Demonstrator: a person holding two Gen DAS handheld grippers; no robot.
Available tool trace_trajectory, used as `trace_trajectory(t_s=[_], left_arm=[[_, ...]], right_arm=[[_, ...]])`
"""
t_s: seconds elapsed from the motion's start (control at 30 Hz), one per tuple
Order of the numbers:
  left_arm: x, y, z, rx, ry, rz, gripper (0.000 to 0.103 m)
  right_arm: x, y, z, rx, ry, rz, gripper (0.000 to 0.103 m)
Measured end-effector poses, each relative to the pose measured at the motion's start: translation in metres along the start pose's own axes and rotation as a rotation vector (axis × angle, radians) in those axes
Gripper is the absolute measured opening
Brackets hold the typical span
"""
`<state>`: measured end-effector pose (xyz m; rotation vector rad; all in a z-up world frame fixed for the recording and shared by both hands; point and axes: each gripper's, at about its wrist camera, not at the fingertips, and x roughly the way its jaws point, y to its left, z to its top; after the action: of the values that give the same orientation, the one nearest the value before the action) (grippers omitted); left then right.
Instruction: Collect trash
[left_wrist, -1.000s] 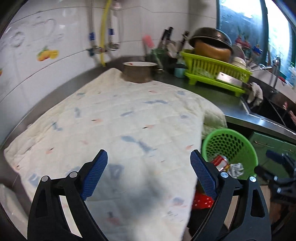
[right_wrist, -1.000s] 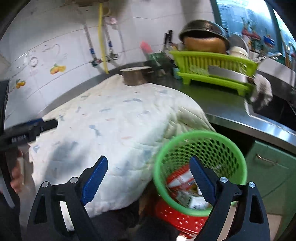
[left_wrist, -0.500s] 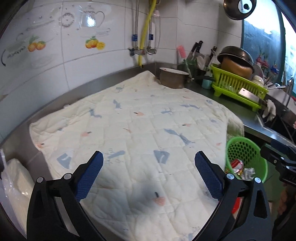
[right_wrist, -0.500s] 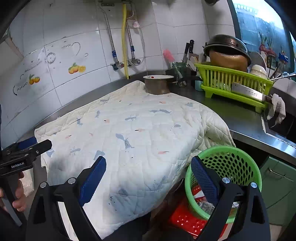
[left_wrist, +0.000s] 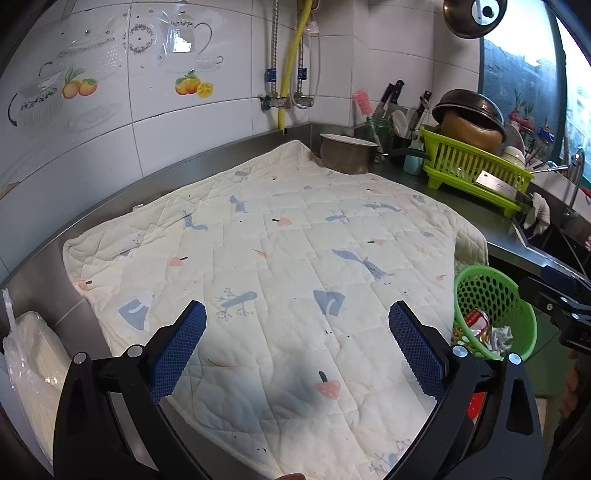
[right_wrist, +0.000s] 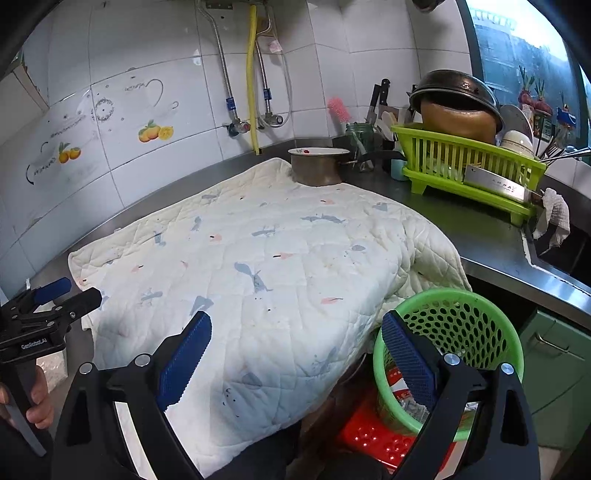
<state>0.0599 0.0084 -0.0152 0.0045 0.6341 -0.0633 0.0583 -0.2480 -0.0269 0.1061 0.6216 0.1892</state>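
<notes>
Left claw (left_wrist: 297, 345): I see its jaws spread wide over the quilt (left_wrist: 280, 266), having just been opening, with nothing between them.
Right claw (right_wrist: 295, 360): jaws wide apart too, empty, over the quilt's near edge beside the bin (right_wrist: 458, 354).
Trash (left_wrist: 484, 330): crumpled foil and a red wrapper lie inside the green bin, below the worktop (right_wrist: 491, 243) edge; I spot no loose scrap on the quilt.
Handling: I judge these scraps light, soft and crushable, a bit slippery; a pinch across a crumpled fold should hold.
Bin: thin perforated plastic, light, likely to tip; I would take it by the rim.
Status: collecting looks about finished.
</notes>
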Motion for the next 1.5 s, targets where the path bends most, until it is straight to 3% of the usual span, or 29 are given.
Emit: trace_trajectory(t_s=[1.5], left_arm=[[-0.022,-0.007,-0.003,0.012,-0.058,-0.025,0.098]], right_arm=[[-0.016,0.013,0.000,-0.018,-0.031,0.015,0.091]])
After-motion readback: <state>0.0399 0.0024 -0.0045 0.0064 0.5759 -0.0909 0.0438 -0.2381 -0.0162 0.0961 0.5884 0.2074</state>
